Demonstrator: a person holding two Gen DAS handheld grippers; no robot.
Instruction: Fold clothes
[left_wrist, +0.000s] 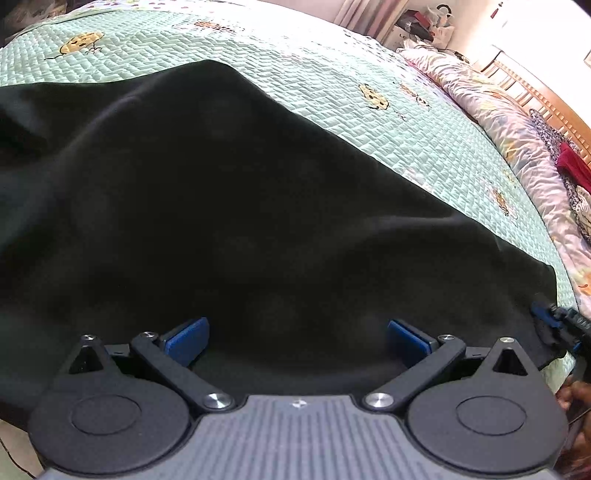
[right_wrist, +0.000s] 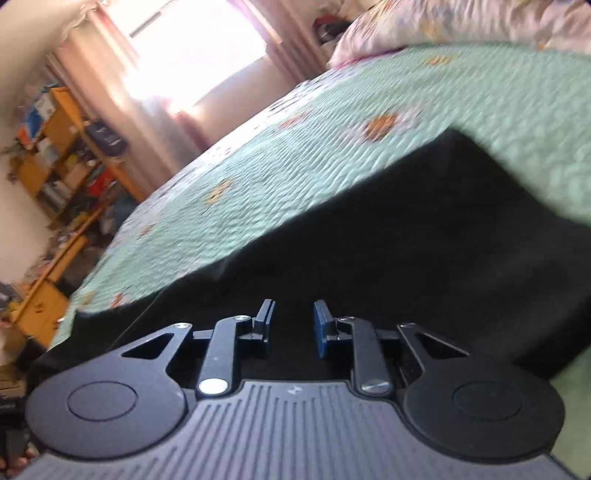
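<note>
— On the quilted mint bedspread (left_wrist: 314, 74) lay the black garment (left_wrist: 221, 203), spread wide, soft, matte and creased. I held my left gripper (left_wrist: 297, 341) low over its near edge with both blue pads (left_wrist: 186, 339) far apart, nothing between them.

— And the right one?

— My right gripper (right_wrist: 293, 326) sat over the garment's other end, jaws narrowed to a slim gap; whether cloth was pinched, I couldn't tell. I judged I'd placed the 2 at opposite ends to lift 1 edge together.
</note>
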